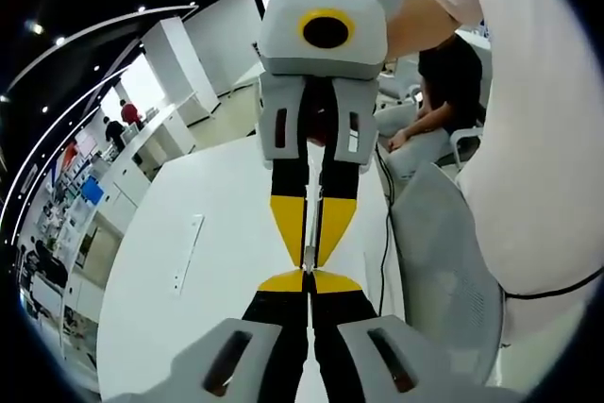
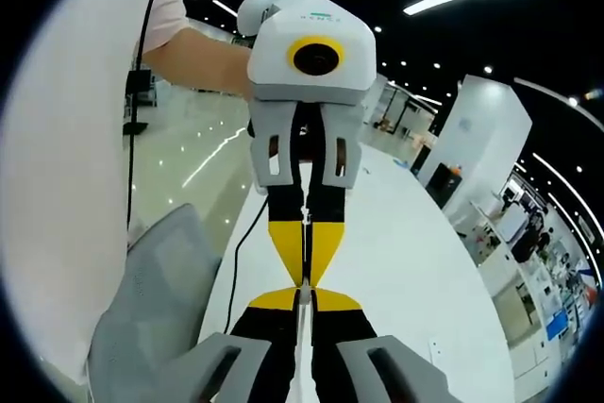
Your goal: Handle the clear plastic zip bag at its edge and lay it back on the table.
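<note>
The white tabletop (image 1: pixel 226 233) stretches below both grippers. Beside it stands a grey mesh chair (image 1: pixel 444 271), with a black cable (image 1: pixel 385 233) running along the tabletop's edge. The clear plastic zip bag (image 1: pixel 308 224) hangs edge-on between the two grippers, so thin and transparent that it reads only as a faint vertical sliver. The left gripper (image 1: pixel 309 276) has its jaws pressed together on one end of the bag; the right gripper (image 2: pixel 304 290) is likewise clamped tight on the other end, tips meeting tips. The left gripper view adds a long slim white strip (image 1: pixel 189 252) lying on the tabletop and a seated person in black (image 1: pixel 444 92) behind.
</note>
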